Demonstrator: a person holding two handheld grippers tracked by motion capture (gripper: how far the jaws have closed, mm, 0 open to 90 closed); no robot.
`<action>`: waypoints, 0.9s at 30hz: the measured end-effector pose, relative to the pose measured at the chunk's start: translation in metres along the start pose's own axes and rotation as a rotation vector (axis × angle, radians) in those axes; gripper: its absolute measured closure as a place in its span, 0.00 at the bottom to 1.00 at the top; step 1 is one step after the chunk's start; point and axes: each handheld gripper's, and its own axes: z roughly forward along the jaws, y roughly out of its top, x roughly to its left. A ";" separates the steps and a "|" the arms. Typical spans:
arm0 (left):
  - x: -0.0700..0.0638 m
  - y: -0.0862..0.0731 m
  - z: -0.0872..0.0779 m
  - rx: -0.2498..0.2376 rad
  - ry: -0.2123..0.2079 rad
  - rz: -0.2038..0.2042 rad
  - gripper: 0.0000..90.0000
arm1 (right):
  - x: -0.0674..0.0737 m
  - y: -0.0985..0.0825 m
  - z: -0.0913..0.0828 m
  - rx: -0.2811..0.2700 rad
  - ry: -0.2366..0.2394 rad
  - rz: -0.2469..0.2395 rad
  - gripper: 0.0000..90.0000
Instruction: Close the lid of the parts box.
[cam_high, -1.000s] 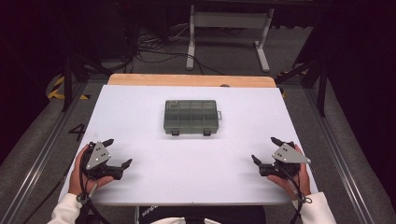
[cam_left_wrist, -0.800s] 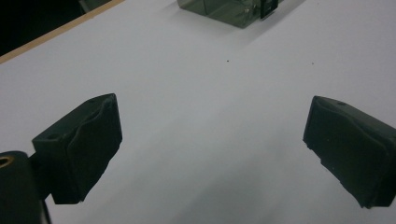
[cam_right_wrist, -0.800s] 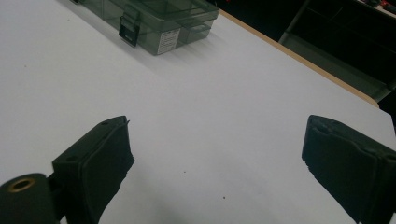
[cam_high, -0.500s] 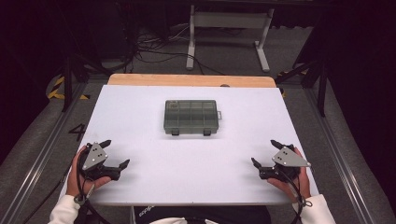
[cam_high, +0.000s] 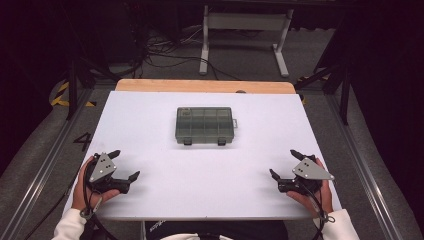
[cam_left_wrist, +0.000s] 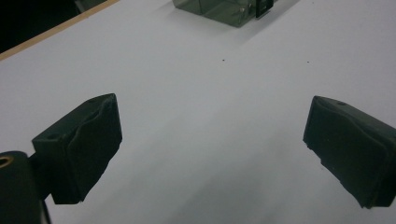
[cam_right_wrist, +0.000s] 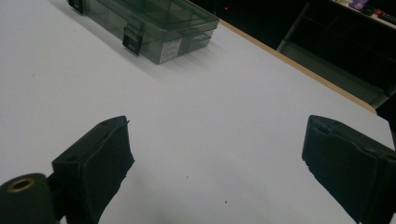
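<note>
A closed, smoky-grey compartment box (cam_high: 205, 125) with two front latches lies flat on the white table (cam_high: 200, 195), just behind its middle. My left gripper (cam_high: 126, 163) rests near the front left corner, held in a hand, jaws wide open with nothing between them. My right gripper (cam_high: 282, 162) sits near the front right corner, also open and holding nothing. In the left gripper view the box (cam_left_wrist: 219, 7) is far ahead of the open gripper (cam_left_wrist: 212, 126). In the right gripper view the box (cam_right_wrist: 149, 23), with a latch and a label on its side, lies well beyond the open gripper (cam_right_wrist: 217, 135).
A wooden strip (cam_high: 205, 86) borders the table's far edge. Behind it stand a white metal frame (cam_high: 245, 25) and cables on the dark floor. Metal rails (cam_high: 35, 175) run along both sides of the table.
Both grippers have drifted very slightly toward the table's near edge. The box has stayed put and the jaws remain open.
</note>
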 end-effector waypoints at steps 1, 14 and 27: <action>0.000 0.001 0.001 -0.002 -0.003 0.001 0.06 | -0.001 0.000 -0.001 -0.001 -0.002 0.003 0.09; 0.000 0.002 0.005 0.003 -0.014 0.002 0.06 | -0.001 -0.002 -0.004 -0.001 -0.006 0.009 0.09; 0.000 0.001 0.006 0.015 -0.017 0.003 0.06 | -0.001 -0.003 -0.002 -0.005 0.001 0.005 0.09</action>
